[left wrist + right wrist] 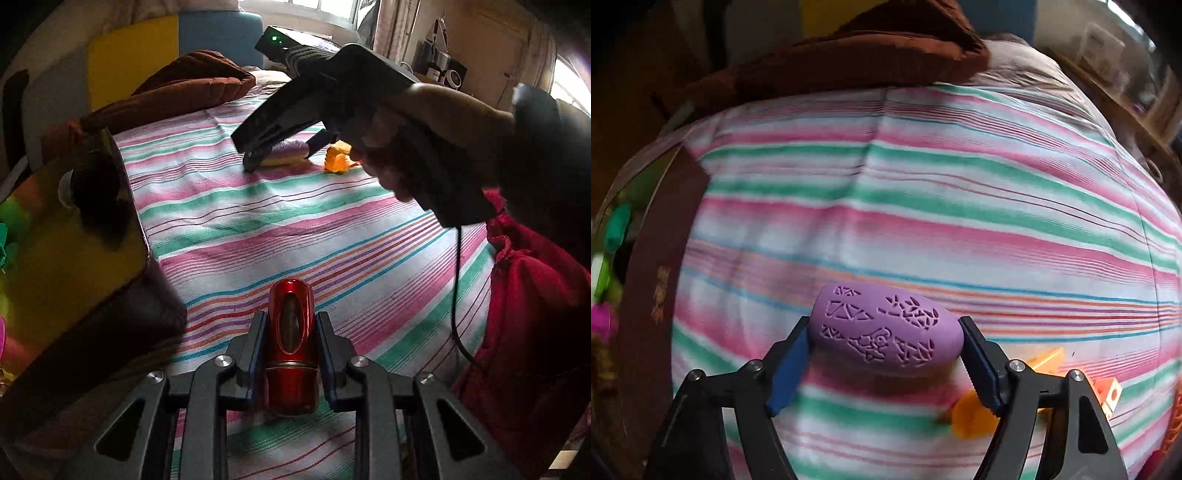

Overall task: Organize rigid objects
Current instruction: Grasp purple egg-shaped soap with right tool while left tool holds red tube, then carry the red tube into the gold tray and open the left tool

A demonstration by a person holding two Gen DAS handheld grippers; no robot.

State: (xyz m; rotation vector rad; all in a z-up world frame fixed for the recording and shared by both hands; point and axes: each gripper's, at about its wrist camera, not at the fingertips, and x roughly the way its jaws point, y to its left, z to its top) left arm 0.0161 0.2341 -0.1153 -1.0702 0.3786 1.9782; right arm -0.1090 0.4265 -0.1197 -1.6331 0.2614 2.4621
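Gripping a glossy red metallic cylinder (pixel 291 347) at the lower centre of the left wrist view, the left gripper (pixel 291 332) is pinching it between its blue-padded fingers, the jaws pressed against its smooth sides; the rounded casing is showing a dark oval recess along its upper face. Spreading beneath it is a striped bedsheet (pixel 258 221), a woven cloth of pink, green, white and thin blue and orange bands, lightly creased. Toward the upper centre of that view, the right gripper (pixel 255 157), a dark angular body held by a hand (pixel 424 144), is reaching down over a purple oval object (pixel 290 151), which is resting on the sheet with a yellow underside showing. Lying just to its right is an orange plastic piece (pixel 336 158). In the right wrist view, the purple oval (pixel 886 328) is sitting at the lower centre between the ribbed blue pads (pixel 786 373); its matte surface is carrying incised geometric cut-outs. Whether the pads are pressing it or merely flanking it cannot be told. A yellow-lined dark box (pixel 74 251) is occupying the left edge of the left wrist view, a brown quilted cushion (pixel 192 81) the upper left, and red cloth (pixel 535 314) the right.
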